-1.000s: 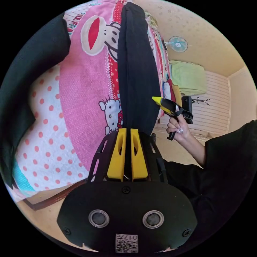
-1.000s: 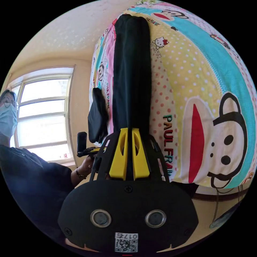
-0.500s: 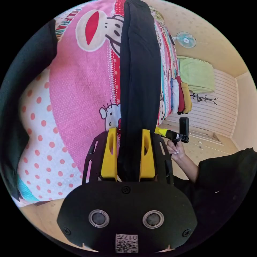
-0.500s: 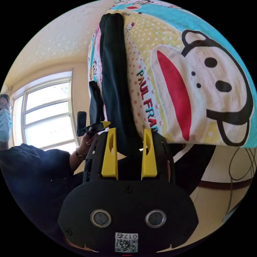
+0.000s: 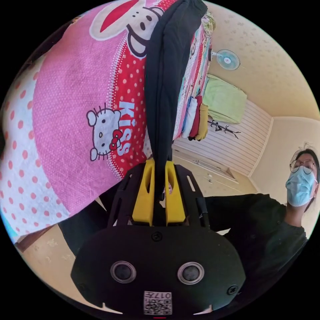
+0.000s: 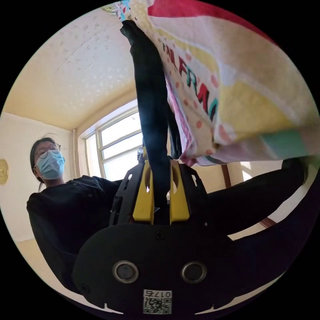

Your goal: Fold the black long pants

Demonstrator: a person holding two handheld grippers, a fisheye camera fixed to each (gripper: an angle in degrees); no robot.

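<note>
In the left gripper view, the left gripper [image 5: 159, 195] with its yellow plastic jaws is pressed together on a narrow edge of the black long fabric pants [image 5: 166, 83], which run from the jaws at centre up to the top of the frame, lying along the pink and red cartoon-print bedsheet [image 5: 66, 110]. In the right gripper view, the right gripper [image 6: 159, 195] likewise pinches the pants [image 6: 150, 110], which rise from the jaws toward the upper middle, beside the edge of the sheet [image 6: 233, 100] at upper right. Both pinches look thin, near the fabric's edge, so a sharp tug could slip the cloth out of one pair of jaws and collapse the fold. The sheet sits just beside the pants, so a jaw might also snag it and drag it along. Uneven pull between the two hands would likely skew the legs and leave the fold crooked.
</note>
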